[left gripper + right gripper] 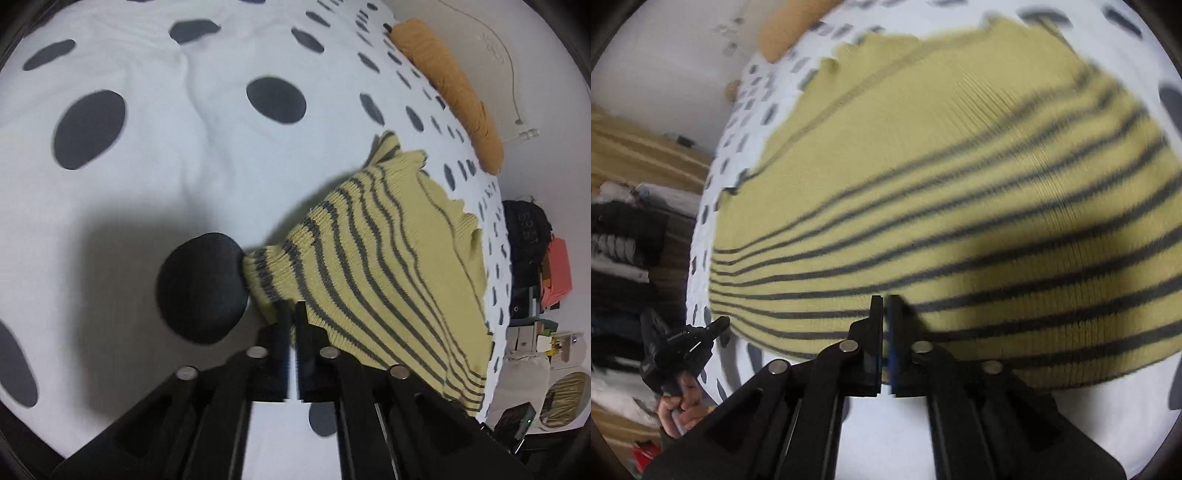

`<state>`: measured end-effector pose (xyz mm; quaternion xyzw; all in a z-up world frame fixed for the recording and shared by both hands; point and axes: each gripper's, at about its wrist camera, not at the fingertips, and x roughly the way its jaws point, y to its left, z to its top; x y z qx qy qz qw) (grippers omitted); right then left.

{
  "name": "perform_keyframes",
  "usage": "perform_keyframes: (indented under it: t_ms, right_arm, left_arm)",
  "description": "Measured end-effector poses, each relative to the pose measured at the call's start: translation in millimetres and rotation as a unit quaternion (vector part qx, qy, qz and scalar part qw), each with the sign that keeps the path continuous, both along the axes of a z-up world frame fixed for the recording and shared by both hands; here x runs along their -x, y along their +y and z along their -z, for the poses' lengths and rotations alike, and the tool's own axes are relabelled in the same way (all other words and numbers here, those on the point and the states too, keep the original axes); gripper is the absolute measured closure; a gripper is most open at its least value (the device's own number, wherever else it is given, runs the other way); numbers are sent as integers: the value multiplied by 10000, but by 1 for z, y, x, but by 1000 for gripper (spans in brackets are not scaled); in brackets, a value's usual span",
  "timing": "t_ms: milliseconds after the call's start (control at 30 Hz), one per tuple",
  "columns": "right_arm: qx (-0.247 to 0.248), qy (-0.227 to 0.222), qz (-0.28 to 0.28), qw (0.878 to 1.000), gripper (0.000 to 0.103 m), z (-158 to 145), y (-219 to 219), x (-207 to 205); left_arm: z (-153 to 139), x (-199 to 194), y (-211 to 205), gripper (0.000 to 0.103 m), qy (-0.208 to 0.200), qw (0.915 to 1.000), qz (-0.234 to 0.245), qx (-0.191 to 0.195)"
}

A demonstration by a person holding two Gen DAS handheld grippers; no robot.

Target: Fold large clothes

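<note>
Your left gripper (294, 314) sits closest in the left wrist view, its jaws nearly together and pinched on the hem edge of the yellow striped sweater (388, 258), where the knit bunches up beside a large black dot of the bedspread (147, 166). No earlier frame shows here, so only the clamp itself is plain. Your right gripper (885, 306) has its jaws drawn tight together at the near hem of the same sweater (942, 184); the cloth edge lies right at the tips, and a thin fold appears caught between them, though blur makes that hard to confirm.

Beyond the jaws, the sweater lies spread on the white, dark-spotted bedspread (886, 424), its grey stripes fanning away from both grippers, and a shadow darkens its lower right part in the right wrist view. Low at the left of that view, your left hand (679, 406) grips the other gripper's handle.

Farther off, an orange pillow (454, 92) lies along the bed's far edge by the white wall (535, 74). Stacked clothes (624, 240) fill shelves past the bed.
</note>
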<state>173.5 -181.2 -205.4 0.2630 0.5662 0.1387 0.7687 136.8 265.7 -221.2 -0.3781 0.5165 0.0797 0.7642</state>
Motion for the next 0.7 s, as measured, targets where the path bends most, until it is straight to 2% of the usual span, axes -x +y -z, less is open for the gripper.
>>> perform_keyframes:
  t_ms: [67, 100, 167, 233, 400, 600, 700]
  right_arm:
    - [-24, -161, -136, 9998, 98, -14, 14, -5]
    - [-74, -184, -168, 9997, 98, -18, 22, -9]
    - [-134, -264, -294, 9991, 98, -23, 40, -17]
    - [4, -252, -448, 9987, 98, -24, 55, -24]
    - [118, -80, -555, 9984, 98, -18, 65, -32]
    - [261, -79, -538, 9982, 98, -13, 66, -56]
    - [175, -313, -577, 9977, 98, -22, 74, -77]
  left_arm:
    - [-7, 14, -3, 19, -144, 9998, -85, 54]
    - [-10, 23, -5, 12, -251, 9995, -171, 71]
    - [-11, 35, -14, 10, -361, 9991, -158, 148]
    - [-4, 37, -25, 10, -322, 9989, -93, 315]
    - [33, 18, -38, 9, -237, 9962, -235, 802]
    - [35, -28, -37, 7, -592, 9958, -300, 623]
    - [34, -49, -40, 7, -476, 9984, -171, 245]
